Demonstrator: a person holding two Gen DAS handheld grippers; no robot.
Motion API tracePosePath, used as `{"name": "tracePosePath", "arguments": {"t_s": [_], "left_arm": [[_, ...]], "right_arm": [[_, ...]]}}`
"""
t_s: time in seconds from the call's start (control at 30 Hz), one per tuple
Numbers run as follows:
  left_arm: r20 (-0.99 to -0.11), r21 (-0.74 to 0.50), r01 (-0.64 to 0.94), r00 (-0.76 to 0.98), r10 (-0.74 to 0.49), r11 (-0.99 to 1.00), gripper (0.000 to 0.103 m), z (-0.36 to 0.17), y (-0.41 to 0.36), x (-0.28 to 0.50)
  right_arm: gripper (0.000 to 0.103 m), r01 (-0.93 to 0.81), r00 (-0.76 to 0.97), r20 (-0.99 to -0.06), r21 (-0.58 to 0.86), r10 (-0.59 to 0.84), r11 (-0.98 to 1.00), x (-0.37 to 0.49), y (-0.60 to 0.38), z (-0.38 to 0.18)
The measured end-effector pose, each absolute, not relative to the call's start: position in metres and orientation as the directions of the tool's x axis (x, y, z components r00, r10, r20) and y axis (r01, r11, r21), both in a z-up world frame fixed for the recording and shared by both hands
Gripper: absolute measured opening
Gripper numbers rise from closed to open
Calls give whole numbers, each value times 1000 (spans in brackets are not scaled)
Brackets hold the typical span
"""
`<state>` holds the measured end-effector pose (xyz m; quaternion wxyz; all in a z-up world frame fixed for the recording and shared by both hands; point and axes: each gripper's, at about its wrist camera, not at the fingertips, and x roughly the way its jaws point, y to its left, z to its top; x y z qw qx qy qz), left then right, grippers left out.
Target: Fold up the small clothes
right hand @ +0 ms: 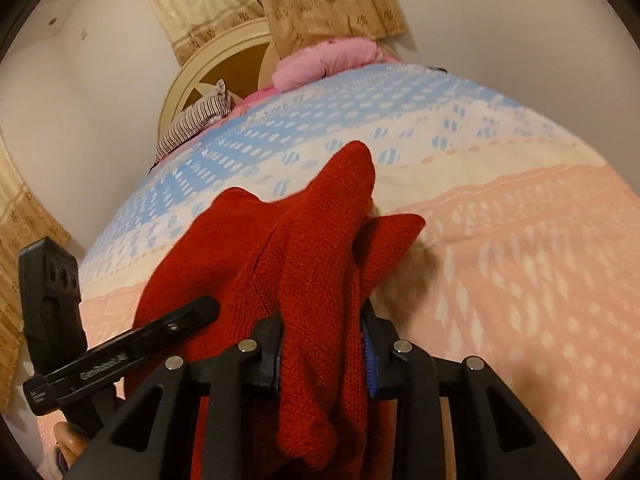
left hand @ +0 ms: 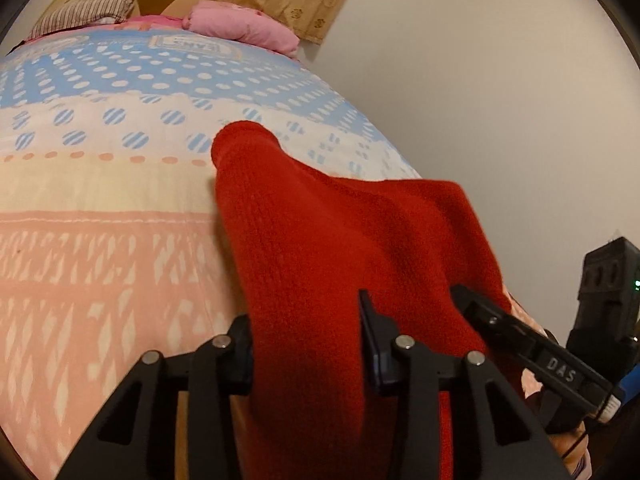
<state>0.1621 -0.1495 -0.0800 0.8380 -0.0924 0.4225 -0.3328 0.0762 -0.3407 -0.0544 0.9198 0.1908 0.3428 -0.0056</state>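
red knit garment (left hand: 320, 240) | bunched between both tools, draping ahead onto the bedspread (left hand: 100, 240) | left gripper (left hand: 308, 344) pinching its edge | right gripper (right hand: 322, 352) pinching a thick fold | step: likely carrying a fold over | next: lay flat, align edges, let go

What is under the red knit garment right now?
The patterned bedspread shows around the red garment, which both claws, left and right, hold. The bed directly beneath it is covered, so anything there cannot be seen.
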Motion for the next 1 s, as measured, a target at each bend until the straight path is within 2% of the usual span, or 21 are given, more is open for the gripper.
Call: {"name": "tracePosePath", "arguments": {"t_s": [0.4,0.67,1.0], "left_arm": [[-698,-327,542,414,-584,774,41,-56,-144,107],[-698,-335,570,384,-604,750,41,-54,-138,71],[-695,-335,656,313,-648,676,41,-56,-171,28]], "right_arm": [[29,190,803,-595,320,41,928,-6,-303,-23],[29,232,817,-576,380,33,895,-62,-294,-21],[29,304,820,-570,343,-61,889,-129,-300,-17]]}}
